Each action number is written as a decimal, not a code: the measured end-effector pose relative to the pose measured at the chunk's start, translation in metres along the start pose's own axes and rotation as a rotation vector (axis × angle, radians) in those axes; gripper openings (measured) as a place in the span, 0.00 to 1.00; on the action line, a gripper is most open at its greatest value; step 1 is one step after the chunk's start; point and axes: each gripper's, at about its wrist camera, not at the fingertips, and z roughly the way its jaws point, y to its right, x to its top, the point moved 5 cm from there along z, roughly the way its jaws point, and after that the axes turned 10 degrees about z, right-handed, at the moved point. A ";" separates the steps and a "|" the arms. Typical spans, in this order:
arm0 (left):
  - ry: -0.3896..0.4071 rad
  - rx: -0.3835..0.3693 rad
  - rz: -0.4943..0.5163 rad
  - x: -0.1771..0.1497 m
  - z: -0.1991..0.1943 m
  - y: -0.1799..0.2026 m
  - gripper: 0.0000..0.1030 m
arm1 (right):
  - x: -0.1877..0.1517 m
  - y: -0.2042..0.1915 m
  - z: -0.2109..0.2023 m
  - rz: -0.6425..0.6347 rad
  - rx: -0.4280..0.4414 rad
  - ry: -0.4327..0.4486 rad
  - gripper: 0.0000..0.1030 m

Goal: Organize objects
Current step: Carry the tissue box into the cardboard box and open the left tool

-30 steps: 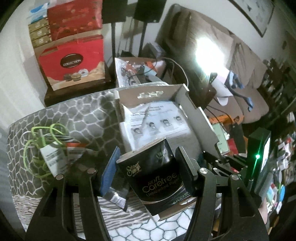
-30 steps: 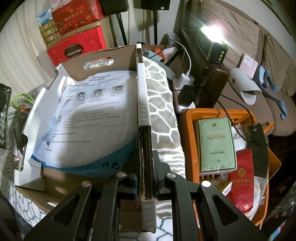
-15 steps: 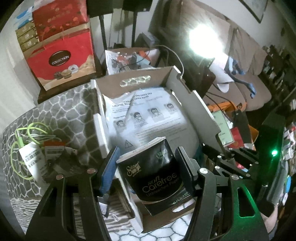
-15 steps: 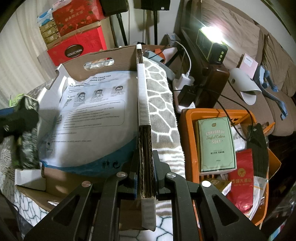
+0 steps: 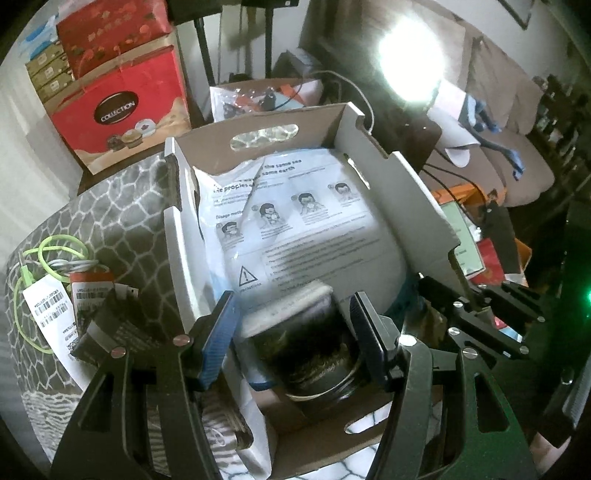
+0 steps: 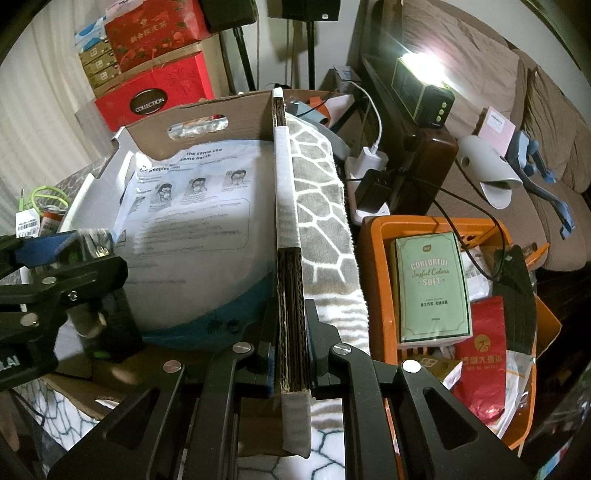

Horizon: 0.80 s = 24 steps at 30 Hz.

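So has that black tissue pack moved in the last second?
Yes. The black tissue pack, held in the left gripper, has gone from beside the cardboard box to over it, low above the white printed bag.

black tissue pack (image 5: 310, 354) motion-blurred, label unreadable, lamp (image 5: 410, 55) glare washing out sofa

Cluttered living room, dim but for one glaring lamp (image 6: 424, 70) on a dark wooden side cabinet (image 6: 421, 162). Brown sofa (image 6: 491, 96) along the right, strewn with odds and ends. Pale curtain (image 6: 40, 122) at left, folds hanging straight. Stacked red gift boxes (image 5: 118, 107) against the back wall. Grey throw with white cell pattern (image 5: 107, 218) spread over the work surface. Framed picture (image 5: 517, 13) high on the wall.
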 end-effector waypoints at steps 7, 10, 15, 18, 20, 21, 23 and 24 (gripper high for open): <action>0.034 -0.011 -0.023 0.001 -0.013 -0.004 0.75 | 0.000 0.000 0.000 0.000 0.000 0.000 0.11; 0.052 -0.002 -0.031 0.003 -0.021 -0.009 0.81 | 0.000 0.000 0.000 0.000 0.000 0.000 0.11; 0.085 0.001 -0.055 0.004 -0.037 -0.019 0.89 | 0.000 0.000 0.000 0.001 0.001 0.000 0.11; 0.107 -0.001 -0.065 0.003 -0.047 -0.026 0.92 | 0.000 0.000 0.000 0.001 0.001 0.000 0.11; 0.127 0.012 -0.075 0.002 -0.055 -0.034 0.96 | 0.000 0.000 0.000 0.000 0.001 0.000 0.11; 0.136 0.019 -0.080 0.001 -0.059 -0.038 0.98 | 0.000 0.000 0.000 0.000 0.000 0.000 0.11; 0.151 0.027 -0.098 -0.001 -0.067 -0.050 0.99 | 0.000 0.000 0.000 0.000 0.000 0.000 0.11; 0.155 0.029 -0.105 -0.002 -0.069 -0.055 0.99 | 0.000 0.000 0.000 0.000 0.000 0.000 0.11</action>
